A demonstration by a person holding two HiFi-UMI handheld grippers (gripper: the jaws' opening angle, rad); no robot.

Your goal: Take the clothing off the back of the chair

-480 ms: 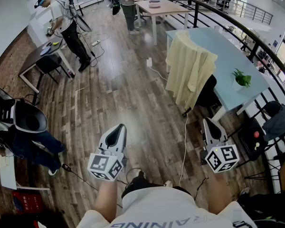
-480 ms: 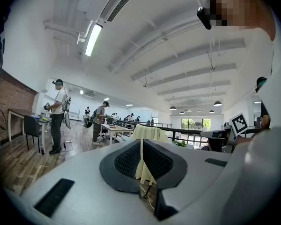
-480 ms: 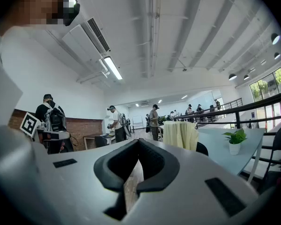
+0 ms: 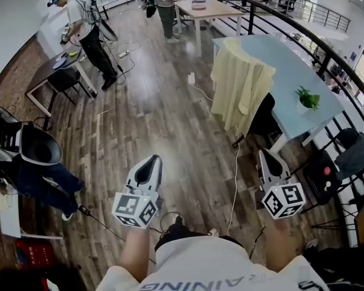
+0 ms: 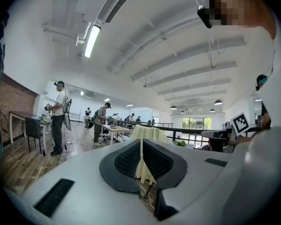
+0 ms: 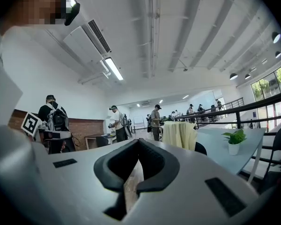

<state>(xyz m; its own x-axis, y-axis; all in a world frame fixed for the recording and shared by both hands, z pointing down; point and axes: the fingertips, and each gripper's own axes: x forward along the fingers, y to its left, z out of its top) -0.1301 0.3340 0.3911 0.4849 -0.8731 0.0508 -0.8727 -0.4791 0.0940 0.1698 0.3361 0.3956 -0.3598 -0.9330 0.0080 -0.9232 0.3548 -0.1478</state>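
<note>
Mostly hidden under the pale yellow garment (image 4: 241, 83) draped over its back, the black chair (image 4: 266, 119) stands by the light-blue bench (image 4: 291, 71) bearing a white pot (image 4: 303, 109) of green leaves, well ahead of the left gripper (image 4: 150, 162) and right gripper (image 4: 268, 157), both jaws closed on nothing.

We are looking at a bright, evenly lit hall: ceiling strip lights (image 5: 92, 40) and far windows (image 5: 193, 123) are feeding it, and the wooden floor (image 4: 139, 83) is throwing pale glare. Wide lenses are bending the edges, and the corners are darkening to black.
</note>
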